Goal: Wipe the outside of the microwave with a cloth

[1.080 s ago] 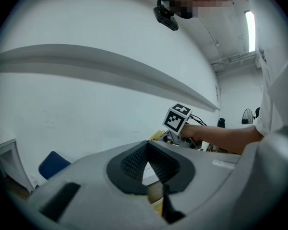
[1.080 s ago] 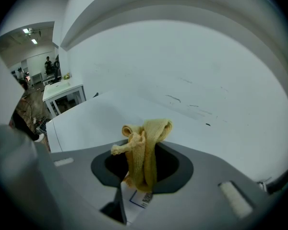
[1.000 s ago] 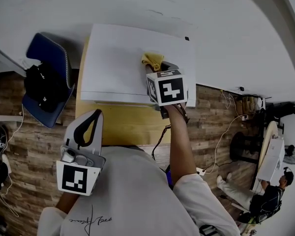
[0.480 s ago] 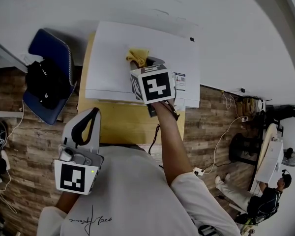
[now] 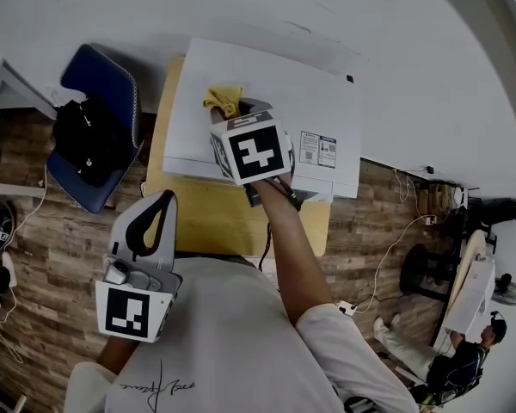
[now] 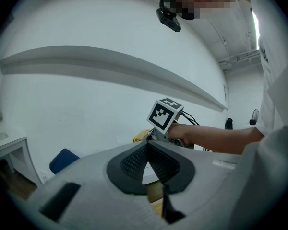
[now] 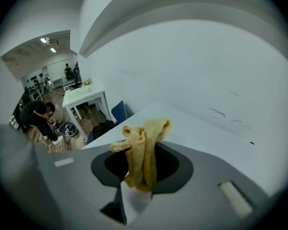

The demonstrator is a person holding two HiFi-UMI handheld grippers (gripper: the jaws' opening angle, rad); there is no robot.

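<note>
Head view: the right gripper point(image 5: 239, 112) is clamped on the yellow cloth point(image 5: 222, 99) and presses it onto the white microwave point(image 5: 284, 84) top, mid-wipe. The left gripper point(image 5: 148, 218) hangs idle, closed and empty. Next, probably, the cloth sweeps across the top.

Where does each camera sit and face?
Head view: on the person's head, facing down onto the microwave; left gripper, right gripper and right forearm show.
Left gripper view: on the left gripper, along its shut, empty jaws toward the wall.
Right gripper view: on the right gripper, along jaws gripping the yellow cloth.
Shared: the cloth, in all three.
</note>
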